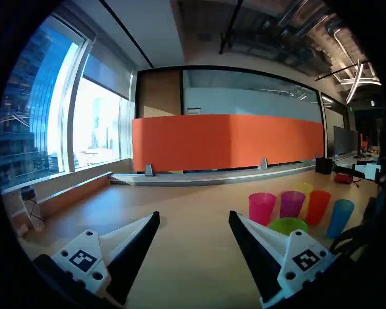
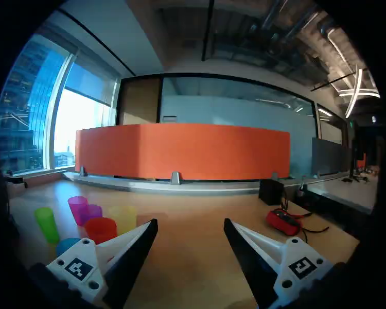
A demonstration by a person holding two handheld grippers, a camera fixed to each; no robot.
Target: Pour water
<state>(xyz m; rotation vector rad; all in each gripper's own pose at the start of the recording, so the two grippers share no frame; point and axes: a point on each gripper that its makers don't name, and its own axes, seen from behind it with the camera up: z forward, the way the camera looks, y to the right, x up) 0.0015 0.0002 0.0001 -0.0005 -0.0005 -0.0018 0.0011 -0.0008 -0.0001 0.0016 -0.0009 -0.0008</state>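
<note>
Cups showing partly behind fingers and each other.
In the left gripper view, at four o'clock, a finger (image 1: 255, 250) of the left gripper (image 1: 194, 217) is covering the green cup (image 1: 288, 224) on its near side, and the yellow cup (image 1: 304, 187) is peeking from behind two nearer cups. In the right gripper view, at eight o'clock, a finger (image 2: 134, 252) of the right gripper (image 2: 190, 221) is hiding most of the blue cup (image 2: 67, 245) and the orange cup (image 2: 101, 228) at its base. Whether any cup is holding water cannot be told.

Open-plan office, indicated by a long wooden desk (image 1: 193, 242) backed by an orange divider panel (image 1: 229, 141), a glass partition wall (image 1: 249, 98) set behind it, further desks (image 2: 347, 191) ranged alongside, tall windows (image 1: 95, 129) faced by high-rise towers (image 1: 23, 129), exposed ceiling ducts (image 1: 301, 20), linear pendant lights (image 1: 358, 82)
</note>
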